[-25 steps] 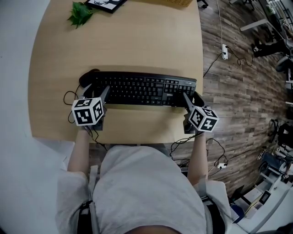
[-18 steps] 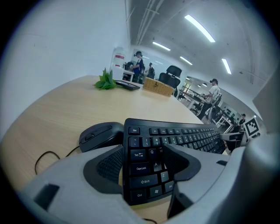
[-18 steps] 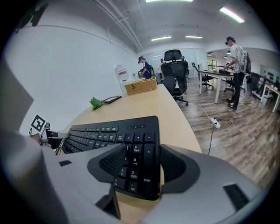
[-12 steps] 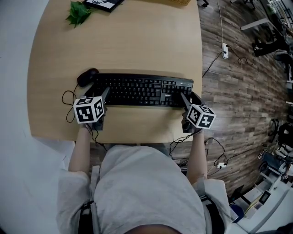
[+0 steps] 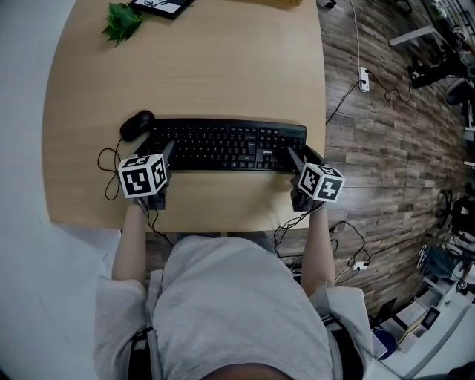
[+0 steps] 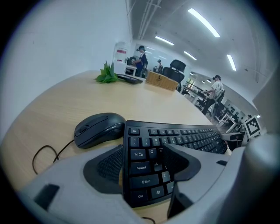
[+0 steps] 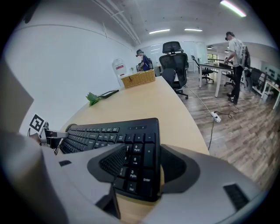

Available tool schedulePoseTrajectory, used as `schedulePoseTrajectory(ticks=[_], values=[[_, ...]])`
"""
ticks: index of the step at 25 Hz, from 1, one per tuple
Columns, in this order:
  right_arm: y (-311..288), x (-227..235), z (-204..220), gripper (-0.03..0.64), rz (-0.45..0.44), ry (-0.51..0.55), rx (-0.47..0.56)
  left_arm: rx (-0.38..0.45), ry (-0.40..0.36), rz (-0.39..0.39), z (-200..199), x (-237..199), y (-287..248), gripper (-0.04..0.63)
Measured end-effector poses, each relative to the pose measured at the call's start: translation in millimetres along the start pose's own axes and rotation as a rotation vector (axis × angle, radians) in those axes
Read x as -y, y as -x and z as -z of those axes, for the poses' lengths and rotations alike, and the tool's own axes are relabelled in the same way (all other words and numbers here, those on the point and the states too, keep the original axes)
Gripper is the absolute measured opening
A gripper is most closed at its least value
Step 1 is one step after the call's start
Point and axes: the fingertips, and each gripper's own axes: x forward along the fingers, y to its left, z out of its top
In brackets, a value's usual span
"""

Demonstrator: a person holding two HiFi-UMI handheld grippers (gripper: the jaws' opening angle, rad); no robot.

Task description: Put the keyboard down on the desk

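A black keyboard lies crosswise over the near part of the round wooden desk. My left gripper is shut on its left end, by the Caps Lock and Shift keys. My right gripper is shut on its right end, over the number pad. In both gripper views the keyboard runs between the jaws, low over the wood. Whether its underside touches the desk I cannot tell.
A black wired mouse sits against the keyboard's left end, its cable looping toward the desk edge. A green plant and a wicker basket stand at the far side. The desk's right edge drops to wooden floor with cables.
Both grippers have carried the keyboard a little to the left; its right end now sits further in from the desk's right edge. More of the mouse shows at the left end.
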Motion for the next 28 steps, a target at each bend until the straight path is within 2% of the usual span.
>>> schedulePoseTrajectory(ticks=[6, 12, 16, 20, 22, 24, 25, 27, 28], values=[[-4, 0, 0, 0.239, 0.005, 0.002, -0.011, -0.007, 0.004, -0.012, 1, -2, -3, 0.265], [-5, 0, 0, 0.24, 0.007, -0.004, -0.004, 0.024, 0.001, -0.016, 1, -3, -2, 0.265], [-1, 1, -1, 0.241, 0.016, -0.004, 0.014, 0.072, -0.008, -0.033, -1, -1, 3, 0.265], [10, 4, -8, 0.237, 0.069, 0.047, 0.071, 0.159, -0.045, -0.068, -13, 2, 18, 0.265], [20, 4, -15, 0.174, 0.089, 0.08, 0.113, 0.209, -0.081, -0.092, -21, 6, 29, 0.257], [33, 1, -23, 0.056, 0.089, 0.095, 0.159, 0.263, -0.105, -0.128, -28, 7, 42, 0.185], [40, -2, -26, 0.028, 0.078, 0.101, 0.178, 0.29, -0.106, -0.148, -31, 7, 49, 0.137], [51, -9, -32, 0.017, 0.045, 0.121, 0.207, 0.337, -0.085, -0.176, -36, 7, 63, 0.042], [57, -13, -34, 0.014, 0.03, 0.134, 0.222, 0.357, -0.071, -0.183, -37, 7, 70, 0.023]])
